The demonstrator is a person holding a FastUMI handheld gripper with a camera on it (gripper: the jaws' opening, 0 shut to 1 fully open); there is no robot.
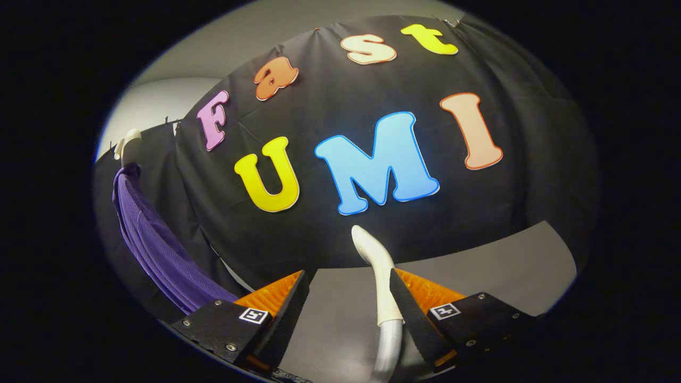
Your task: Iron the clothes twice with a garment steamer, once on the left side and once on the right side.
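My gripper (348,298) stands released; the steamer (379,282) touches only 1 finger. The purple garment (154,244) hangs well apart. I should centre the handle before clenching.

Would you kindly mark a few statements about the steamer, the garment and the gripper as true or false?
1. The steamer stands between the gripper's fingers. True; it lies against one finger only.
2. Both fingers press on the steamer. False: the fingers are wide apart, the other one clear of it.
3. The purple garment hangs off to the side, on a white hanger. True.
4. The steamer's head touches the garment. False: it is well apart from it, pointing up before the black cloth wall.
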